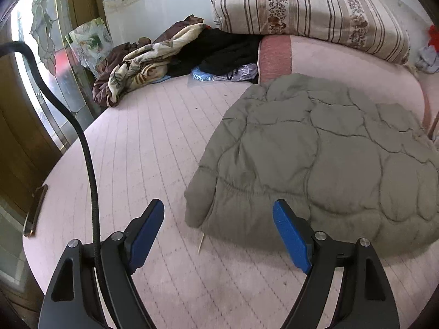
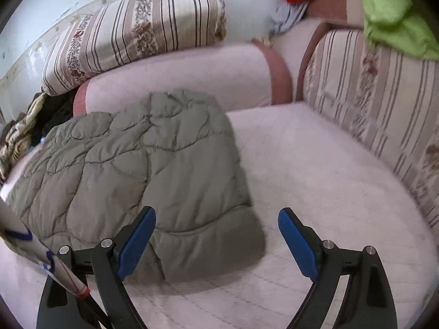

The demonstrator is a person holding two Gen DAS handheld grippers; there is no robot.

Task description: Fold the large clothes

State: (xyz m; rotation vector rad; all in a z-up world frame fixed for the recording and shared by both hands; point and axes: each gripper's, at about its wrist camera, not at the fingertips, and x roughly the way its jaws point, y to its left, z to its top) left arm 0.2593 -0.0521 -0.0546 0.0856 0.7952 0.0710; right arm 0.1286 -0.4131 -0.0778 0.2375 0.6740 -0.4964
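Note:
A grey-green quilted jacket (image 1: pixel 315 159) lies folded in a thick bundle on the pink mattress (image 1: pixel 142 148). In the right wrist view the jacket (image 2: pixel 137 170) fills the left half. My left gripper (image 1: pixel 218 213) is open and empty, hovering above the jacket's near left corner, where a sleeve end (image 1: pixel 197 200) sticks out. My right gripper (image 2: pixel 216 222) is open and empty, hovering above the jacket's near right corner. Both sets of blue pads are wide apart and touch nothing.
A striped folded quilt (image 1: pixel 310 8) rests on a pink bolster (image 1: pixel 343 63) behind the jacket. Crumpled clothes and blankets (image 1: pixel 153 60) lie at the back left. A phone (image 1: pixel 35 211) lies at the mattress's left edge. A striped cushion (image 2: pixel 378 104) stands on the right.

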